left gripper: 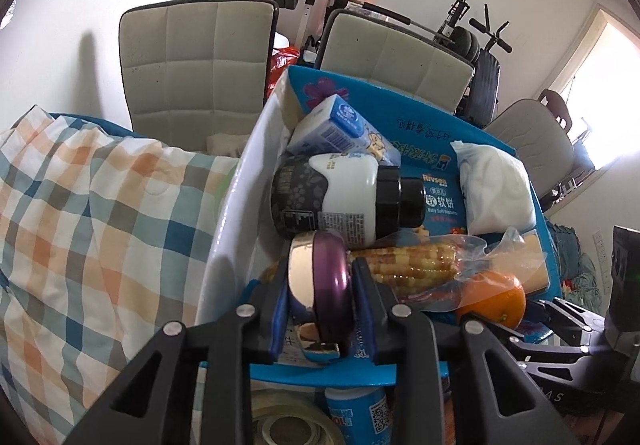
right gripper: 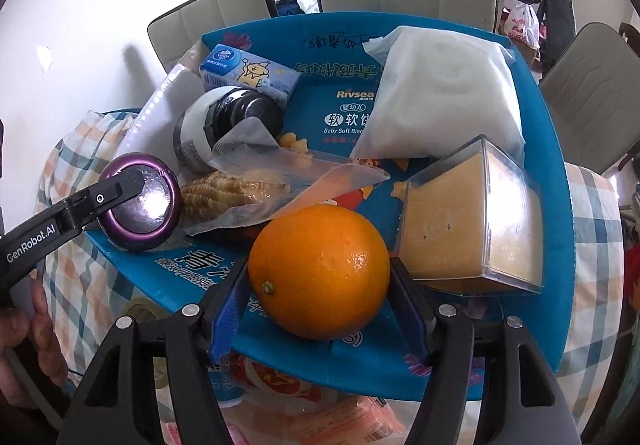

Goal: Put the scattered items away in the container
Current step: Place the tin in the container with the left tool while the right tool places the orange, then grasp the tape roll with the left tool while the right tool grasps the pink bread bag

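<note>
A blue cardboard box (right gripper: 541,133) holds a white bottle with a black cap (left gripper: 340,201), a tissue carton (right gripper: 250,71), a wrapped corn cob (left gripper: 404,265), a white pouch (right gripper: 444,101) and a clear case (right gripper: 472,217). My left gripper (left gripper: 320,273) is shut on a round purple tin with a gold rim (left gripper: 334,279), low over the box's near left corner. The right wrist view shows that tin (right gripper: 148,213) under a black finger (right gripper: 100,201). My right gripper (right gripper: 320,273) is shut on an orange (right gripper: 320,265), down inside the box's front edge beside the clear case.
The box stands on a checked tablecloth (left gripper: 80,225). A tape roll (left gripper: 288,425) and a blue can (left gripper: 356,417) lie in front of the box, as do pink and orange packets (right gripper: 320,417). Padded chairs (left gripper: 196,65) and gym gear stand behind. A person's hand (right gripper: 24,345) is at lower left.
</note>
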